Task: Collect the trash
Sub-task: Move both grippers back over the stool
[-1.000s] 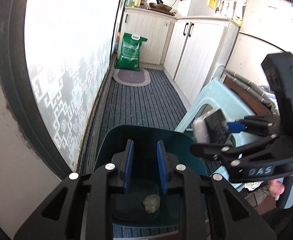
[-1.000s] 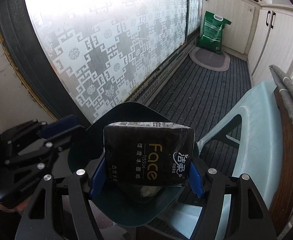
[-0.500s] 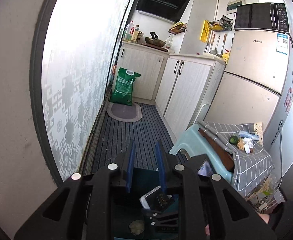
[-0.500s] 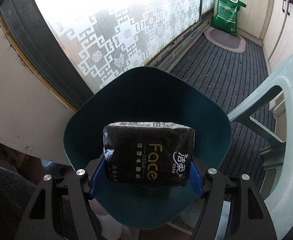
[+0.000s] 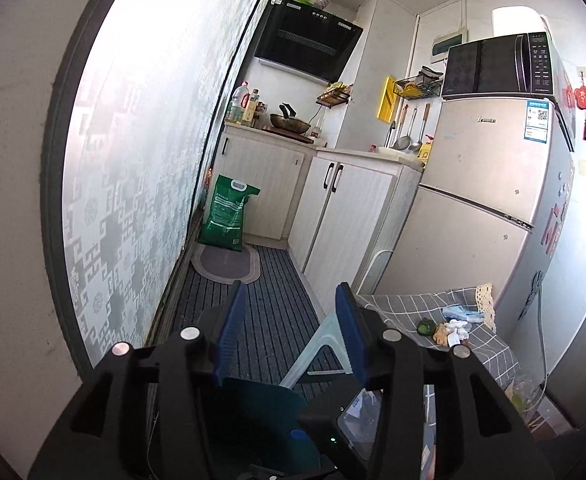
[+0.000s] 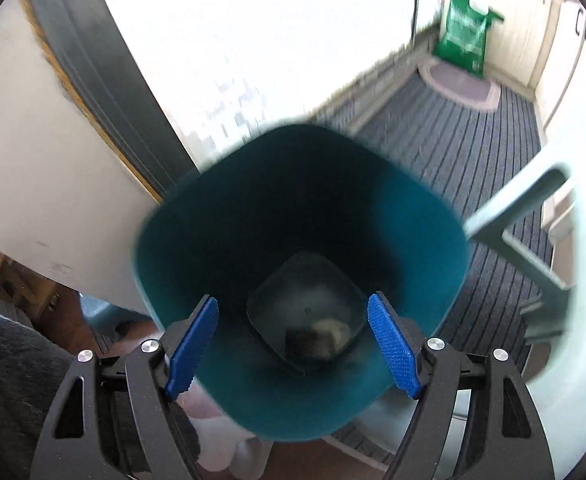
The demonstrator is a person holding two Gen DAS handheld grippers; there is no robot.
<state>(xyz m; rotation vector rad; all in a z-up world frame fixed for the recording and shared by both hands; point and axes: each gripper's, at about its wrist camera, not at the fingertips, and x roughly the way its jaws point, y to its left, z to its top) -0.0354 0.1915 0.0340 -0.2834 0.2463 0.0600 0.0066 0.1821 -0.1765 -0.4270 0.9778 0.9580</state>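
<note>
A dark teal trash bin (image 6: 301, 216) stands on the floor, seen from above in the right wrist view. My right gripper (image 6: 293, 344) is open and empty over its mouth. At the bin's bottom lie a pale crumpled scrap (image 6: 333, 330) and a dark blurred item (image 6: 307, 342) beside it. In the left wrist view my left gripper (image 5: 289, 336) is open and empty, raised above the bin's rim (image 5: 253, 390). Scraps of trash (image 5: 451, 330) and a small green item (image 5: 426, 326) lie on a checked cloth (image 5: 477, 348).
A pale green plastic stool (image 5: 317, 350) stands right of the bin. A frosted patterned glass door (image 5: 133, 184) runs along the left. White cabinets (image 5: 345, 216), a fridge (image 5: 489, 208) and a green bag (image 5: 227, 214) lie farther off. Striped floor mat (image 6: 465, 148).
My right gripper opened and let go of the black tissue pack, which dropped into the bin. My left gripper opened wider and tilted up toward the kitchen.
</note>
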